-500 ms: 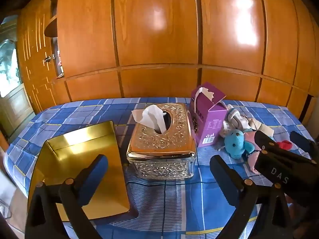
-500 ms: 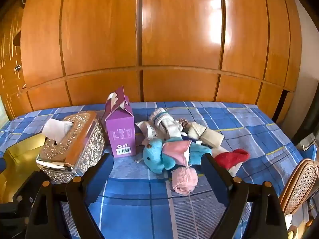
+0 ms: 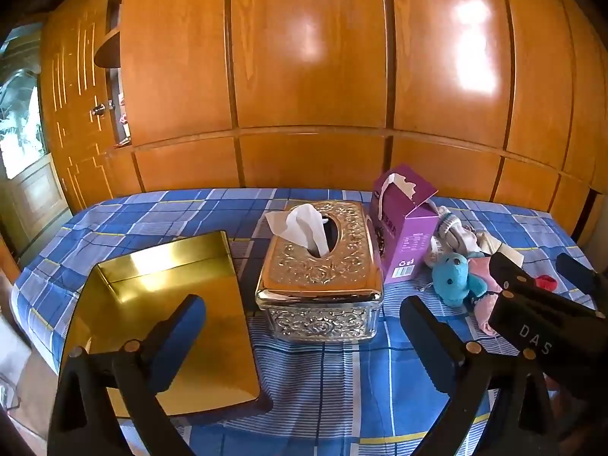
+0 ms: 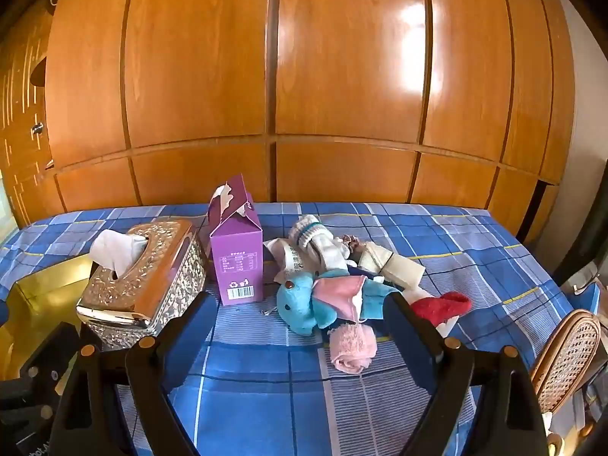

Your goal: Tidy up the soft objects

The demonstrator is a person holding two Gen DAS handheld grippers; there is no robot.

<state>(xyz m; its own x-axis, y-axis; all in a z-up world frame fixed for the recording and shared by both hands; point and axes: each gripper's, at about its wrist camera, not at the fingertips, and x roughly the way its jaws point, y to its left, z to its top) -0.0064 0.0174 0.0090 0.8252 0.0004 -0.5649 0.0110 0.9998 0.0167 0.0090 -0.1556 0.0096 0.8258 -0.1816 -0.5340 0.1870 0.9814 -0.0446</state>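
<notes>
Surface: table under a blue plaid cloth (image 4: 266, 387), set against a glossy wooden panelled wall (image 4: 342, 76).
Left gripper (image 3: 304, 326): fingers spread wide, holding nothing; raised above the near edge of the cloth, with the gold tray ahead of its left finger and the tissue box between the two fingers.
Right gripper (image 4: 300, 326): fingers spread wide, holding nothing; raised in front of the soft pile, the blue plush and pink roll seen between the fingers. Its black body also shows at the right edge of the left wrist view.
Soft objects: a loose pile on the cloth, right of the purple carton.
Blue plush toy (image 4: 300, 304): lying on its side at the front of the pile, a pink cloth (image 4: 338, 296) draped over it.
Pink rolled sock (image 4: 351, 347): nearest item, just in front of the plush.
Red sock (image 4: 440, 306): right side of the pile.
White striped sock (image 4: 315, 239): back of the pile, with beige cloth pieces (image 4: 391, 264) beside it.
Purple carton (image 4: 237, 250): upright, top torn open, between the tissue box and the pile.
Tissue box (image 3: 323, 269): ornate metallic, a white tissue (image 3: 304, 228) standing out of its slot.
Gold tray (image 3: 167, 315): shallow, left of the tissue box, nothing visible inside.
Wicker chair back (image 4: 566, 357): at the table's right edge.
</notes>
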